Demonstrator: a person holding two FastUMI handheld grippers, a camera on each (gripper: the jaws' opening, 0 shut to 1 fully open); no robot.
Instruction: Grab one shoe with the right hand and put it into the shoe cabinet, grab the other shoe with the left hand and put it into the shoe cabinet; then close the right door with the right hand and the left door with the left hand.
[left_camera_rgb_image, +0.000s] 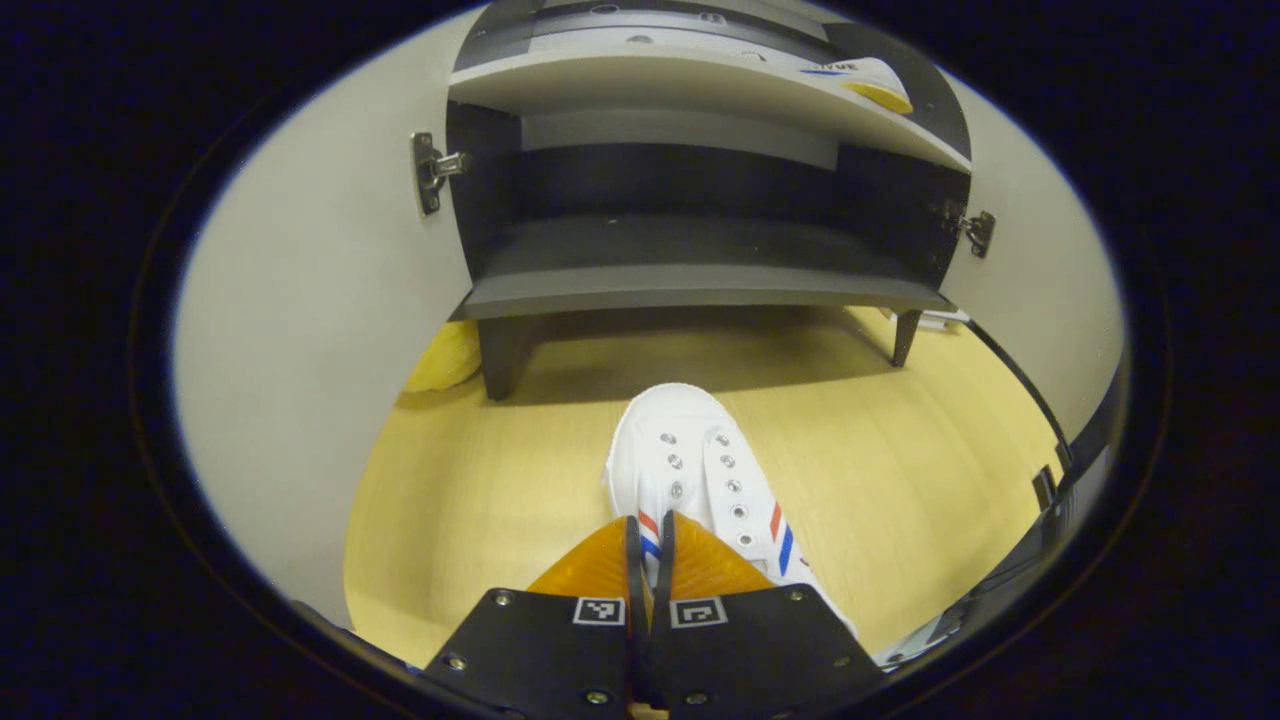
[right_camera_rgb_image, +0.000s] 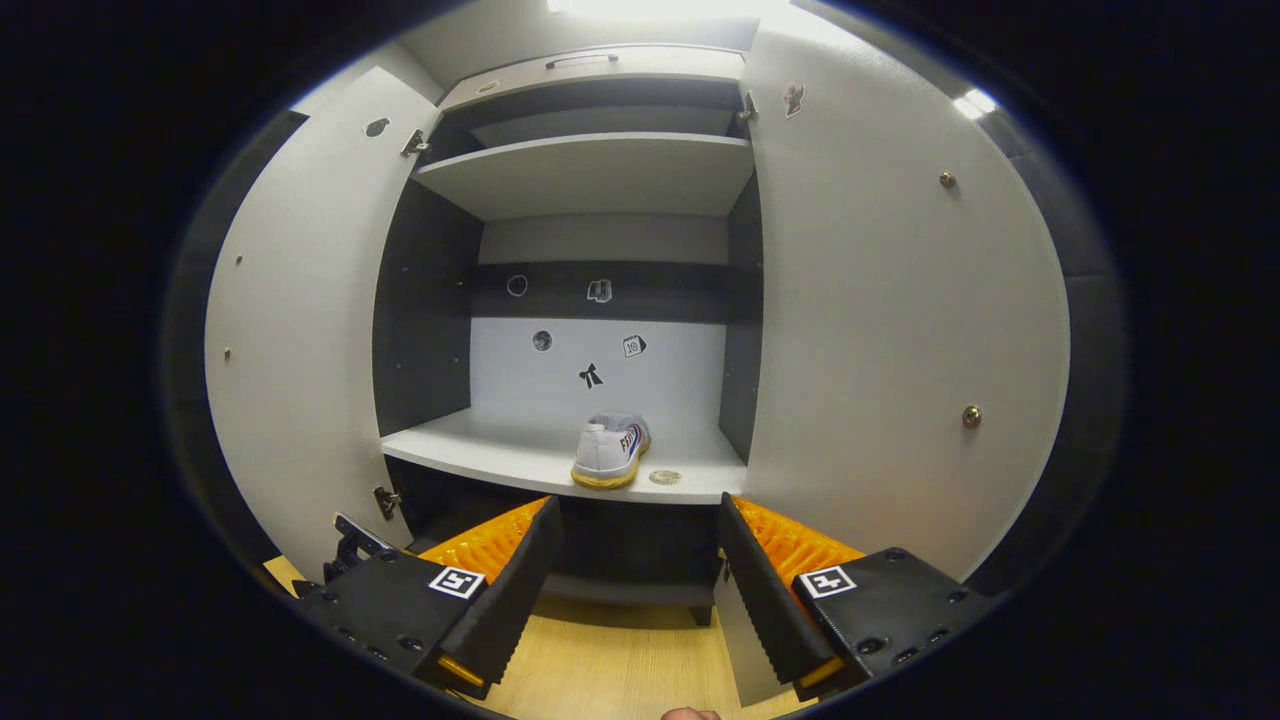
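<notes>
Left claw (left_camera_rgb_image: 650, 560) clenched on white shoe's (left_camera_rgb_image: 700, 480) collar, on floor (left_camera_rgb_image: 900, 470) facing shoe cabinet (right_camera_rgb_image: 600, 175), apparently for lifting in. Right claw (right_camera_rgb_image: 640, 560) released; other shoe (right_camera_rgb_image: 612, 452) shelved. Doors stood open.

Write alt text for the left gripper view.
The left gripper is shut on a white shoe standing on the wooden floor before the open shoe cabinet. Another shoe lies on an upper shelf.

White striped shoe (left_camera_rgb_image: 700, 480) on floor; other shoe (right_camera_rgb_image: 610, 450) on cabinet shelf (right_camera_rgb_image: 500, 450).
</notes>
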